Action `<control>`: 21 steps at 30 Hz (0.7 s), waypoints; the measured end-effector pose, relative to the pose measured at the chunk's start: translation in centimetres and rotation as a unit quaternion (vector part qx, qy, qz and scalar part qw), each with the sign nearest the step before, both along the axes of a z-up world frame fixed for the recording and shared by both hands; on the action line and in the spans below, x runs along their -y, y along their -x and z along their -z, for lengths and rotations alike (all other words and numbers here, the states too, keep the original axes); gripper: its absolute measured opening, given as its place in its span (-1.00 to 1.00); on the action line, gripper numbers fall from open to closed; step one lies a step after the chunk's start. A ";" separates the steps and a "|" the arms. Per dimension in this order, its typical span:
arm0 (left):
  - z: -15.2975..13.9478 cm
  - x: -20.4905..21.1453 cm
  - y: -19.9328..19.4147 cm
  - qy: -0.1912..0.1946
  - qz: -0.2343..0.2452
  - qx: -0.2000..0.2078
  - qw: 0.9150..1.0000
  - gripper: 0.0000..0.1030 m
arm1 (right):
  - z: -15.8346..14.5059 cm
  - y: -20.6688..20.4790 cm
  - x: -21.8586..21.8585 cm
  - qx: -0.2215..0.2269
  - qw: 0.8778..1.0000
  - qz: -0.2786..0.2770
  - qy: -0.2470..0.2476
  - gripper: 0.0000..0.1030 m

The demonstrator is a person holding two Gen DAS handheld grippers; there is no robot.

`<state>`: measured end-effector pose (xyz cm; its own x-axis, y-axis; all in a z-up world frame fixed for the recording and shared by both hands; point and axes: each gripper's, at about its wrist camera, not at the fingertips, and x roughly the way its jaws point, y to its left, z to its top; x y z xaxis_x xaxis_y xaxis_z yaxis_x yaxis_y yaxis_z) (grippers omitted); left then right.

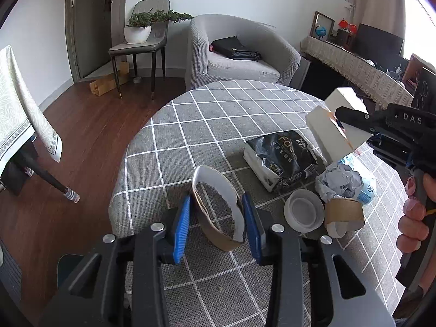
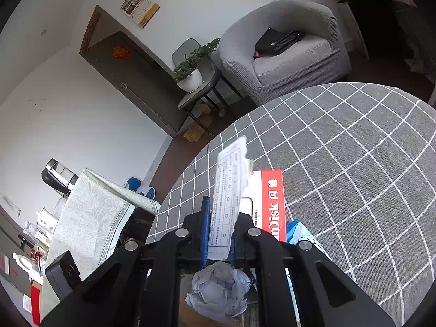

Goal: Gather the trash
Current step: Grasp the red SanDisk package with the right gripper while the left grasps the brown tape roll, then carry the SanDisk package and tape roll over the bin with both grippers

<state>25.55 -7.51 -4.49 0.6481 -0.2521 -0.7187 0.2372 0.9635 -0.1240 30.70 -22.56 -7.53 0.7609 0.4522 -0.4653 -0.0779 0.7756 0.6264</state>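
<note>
Two hand-held tongs work over a round tabletop [image 1: 218, 114] covered in grey cloth with a white grid. The left tongs [image 1: 218, 226] grip a torn cardboard ring [image 1: 218, 212], brown outside and white inside, its sides pressed between the blue pads [image 1: 182, 229] and its body held tilted above the cloth.

To the right in the left wrist view, the right tongs [image 1: 340, 121] are clamped on a white box [image 1: 335, 125] lifted clear of the tabletop, with the person's fingers [image 1: 414, 218] wrapped around the handle at the frame's edge. In the right wrist view the same tongs [image 2: 218, 231] are closed on a printed paper slip [image 2: 229, 190] that stands up between the pads, with the white box, here showing a red side [image 2: 272, 204], just behind it.

The rest of the trash lies bunched on the near right part of the tabletop: a black plastic bag [image 1: 283, 155] lying over a white carton, a white tape roll [image 1: 303, 209], a brown tape roll [image 1: 344, 212] beside it, a wad of crumpled grey paper [image 1: 342, 182], and a blue-and-white wrapper [image 1: 366, 188] touching the wad. The crumpled paper [image 2: 218, 286] also shows directly beneath the right tongs.

Behind the tabletop stand a grey armchair [image 1: 239, 51] with a black bag [image 1: 234, 47] on its seat and a chair carrying a potted plant [image 1: 141, 27].
</note>
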 end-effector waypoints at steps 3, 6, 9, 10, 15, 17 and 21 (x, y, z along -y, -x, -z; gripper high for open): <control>0.0 -0.1 0.2 -0.002 0.002 0.005 1.000 -0.28 | -0.5 0.1 -0.7 0.013 1.000 -0.008 0.001 -0.82; -0.5 -0.7 0.4 0.003 0.000 0.015 1.000 -0.30 | -1.0 0.0 -1.5 0.021 1.000 -0.013 0.005 -0.82; -1.2 -1.7 0.7 0.006 -0.007 0.029 1.000 -0.30 | -1.5 -0.1 -2.4 0.029 0.999 -0.020 0.003 -0.82; -1.3 -2.2 0.8 0.008 -0.010 0.032 0.999 -0.30 | -1.7 -0.1 -2.6 0.031 0.999 -0.023 0.003 -0.82; -1.5 -5.0 0.9 0.016 -0.029 0.031 0.999 -0.30 | -2.5 -0.3 -4.7 0.035 0.999 -0.040 0.009 -0.82; -1.6 -6.1 1.1 0.018 -0.035 0.030 0.999 -0.30 | -2.7 -0.4 -5.8 0.035 0.998 -0.050 0.011 -0.82; -1.7 -8.4 1.6 0.021 -0.049 0.032 0.998 -0.31 | -3.2 -0.5 -8.5 0.034 0.996 -0.074 0.027 -0.82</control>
<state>23.92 0.92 -2.76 0.7146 -0.2143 -0.6659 0.1512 0.9767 -0.1521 31.25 -14.04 -4.29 0.7183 0.5374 -0.4418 -0.2344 0.7849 0.5736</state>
